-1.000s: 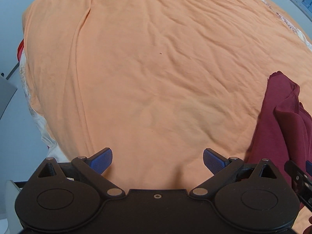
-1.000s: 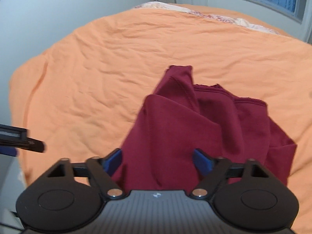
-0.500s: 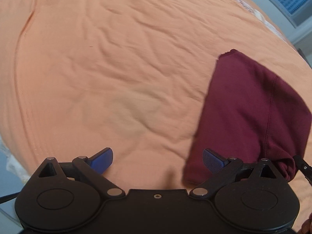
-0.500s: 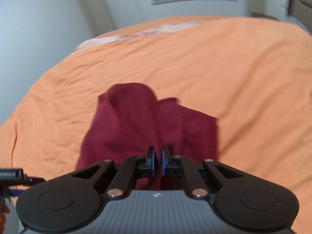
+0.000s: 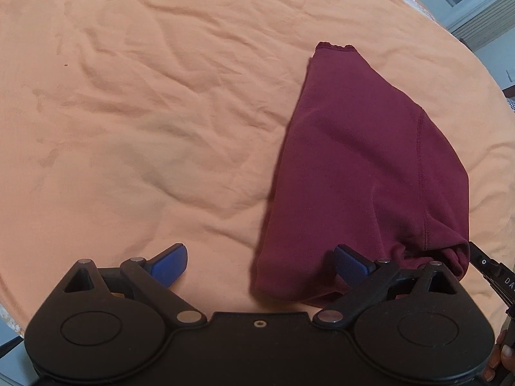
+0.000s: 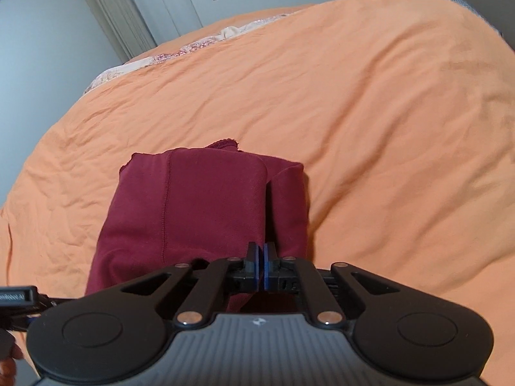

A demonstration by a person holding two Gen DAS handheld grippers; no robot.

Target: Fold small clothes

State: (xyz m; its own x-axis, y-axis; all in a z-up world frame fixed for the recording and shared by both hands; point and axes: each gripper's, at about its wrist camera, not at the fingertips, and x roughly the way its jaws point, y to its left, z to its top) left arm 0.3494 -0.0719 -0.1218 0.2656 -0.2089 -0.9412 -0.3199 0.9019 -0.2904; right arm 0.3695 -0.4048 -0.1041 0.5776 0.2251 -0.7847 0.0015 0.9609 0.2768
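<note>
Orange bedding covers the bed (image 6: 370, 103), wrinkled and bare but for one garment. On it, near the front edge, a maroon garment (image 6: 206, 206) is laid, partly doubled over, with a stitched seam running along its top layer and a frayed hem at the far end. An early fold appears to be in hand: one near corner is being raised by the right gripper (image 6: 260, 265), and the cloth is drawn up from the bed toward it.

The right gripper's fingers are pressed nearly together, with a bunched edge of the garment pinched between them. The left gripper (image 5: 260, 262) is spread wide and nothing is held in it; its right finger (image 5: 351, 262) is seen over the garment's near left edge, though contact cannot be judged, while the other finger lies over bare bedding.

For the next move, the lifted corner would probably need to be carried across and laid flat, and the free near edge could be taken by the left gripper so both sides travel evenly.
</note>
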